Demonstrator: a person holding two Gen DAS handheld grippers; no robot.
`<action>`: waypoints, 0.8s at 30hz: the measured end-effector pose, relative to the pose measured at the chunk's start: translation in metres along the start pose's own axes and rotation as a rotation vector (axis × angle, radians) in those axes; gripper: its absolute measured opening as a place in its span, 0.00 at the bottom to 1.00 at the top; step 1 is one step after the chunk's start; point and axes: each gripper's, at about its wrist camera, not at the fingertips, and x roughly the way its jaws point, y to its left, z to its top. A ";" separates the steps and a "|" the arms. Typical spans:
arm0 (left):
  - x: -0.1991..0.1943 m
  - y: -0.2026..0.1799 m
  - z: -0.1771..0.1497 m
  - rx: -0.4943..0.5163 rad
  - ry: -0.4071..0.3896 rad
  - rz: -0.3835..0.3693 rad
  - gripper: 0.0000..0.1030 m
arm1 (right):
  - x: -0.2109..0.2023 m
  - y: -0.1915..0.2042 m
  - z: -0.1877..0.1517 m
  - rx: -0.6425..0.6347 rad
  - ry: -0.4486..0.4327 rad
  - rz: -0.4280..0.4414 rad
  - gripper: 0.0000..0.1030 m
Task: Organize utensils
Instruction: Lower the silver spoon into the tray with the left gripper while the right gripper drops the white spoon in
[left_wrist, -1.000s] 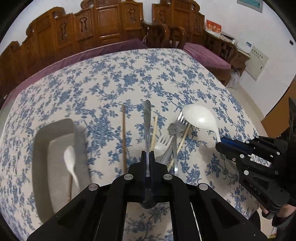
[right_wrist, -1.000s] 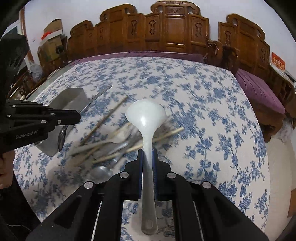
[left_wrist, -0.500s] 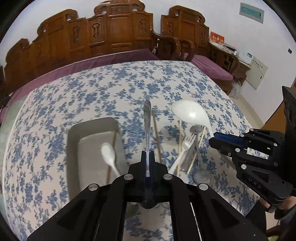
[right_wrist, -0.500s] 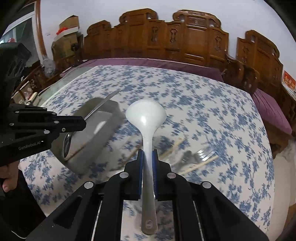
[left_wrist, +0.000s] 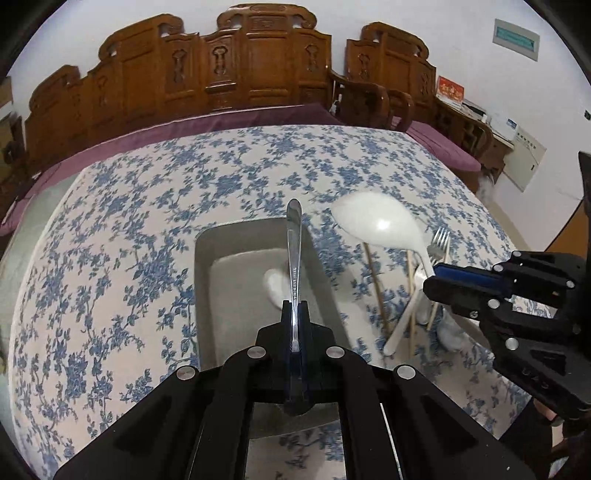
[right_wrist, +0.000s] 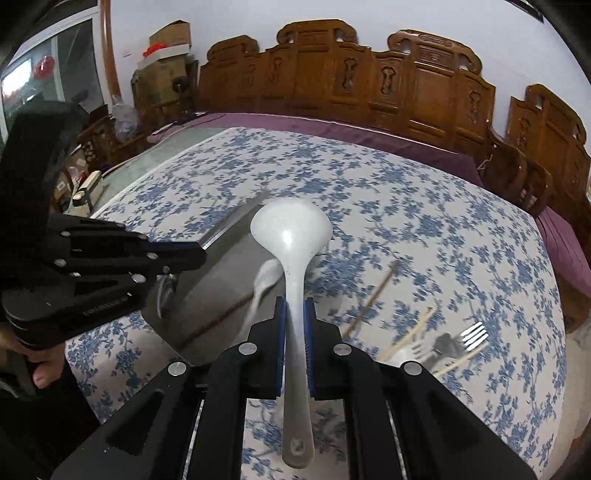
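Observation:
My left gripper (left_wrist: 294, 310) is shut on a steel spoon (left_wrist: 293, 251), whose handle points forward over the grey tray (left_wrist: 207, 280). In the right wrist view the left gripper (right_wrist: 195, 254) hovers above the tray's left part (right_wrist: 229, 273), with the spoon's bowl (right_wrist: 162, 295) hanging under it. My right gripper (right_wrist: 294, 310) is shut on the handle of a white ladle (right_wrist: 291, 229), whose bowl is above the tray's right edge. In the tray lie a small white spoon (right_wrist: 266, 277) and a thin chopstick (right_wrist: 218, 321).
Loose chopsticks (right_wrist: 373, 299) and forks (right_wrist: 472, 332) lie on the blue-flowered tablecloth (left_wrist: 110, 258) to the right of the tray. Carved wooden chairs (left_wrist: 258, 66) ring the far side of the table. A person's hand (right_wrist: 44, 369) holds the left gripper.
Both grippers have travelled left across the table with their utensils still held. The tray now lies under the left gripper, and the loose pile has fallen off to the right.

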 end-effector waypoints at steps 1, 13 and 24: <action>0.002 0.003 -0.002 -0.003 0.002 0.002 0.02 | 0.002 0.003 0.001 -0.003 0.001 0.003 0.11; 0.032 0.030 -0.013 -0.058 0.044 0.005 0.02 | 0.016 0.022 0.014 -0.012 0.009 0.018 0.11; 0.037 0.039 -0.012 -0.093 0.046 -0.017 0.03 | 0.033 0.027 0.020 0.009 0.033 0.021 0.11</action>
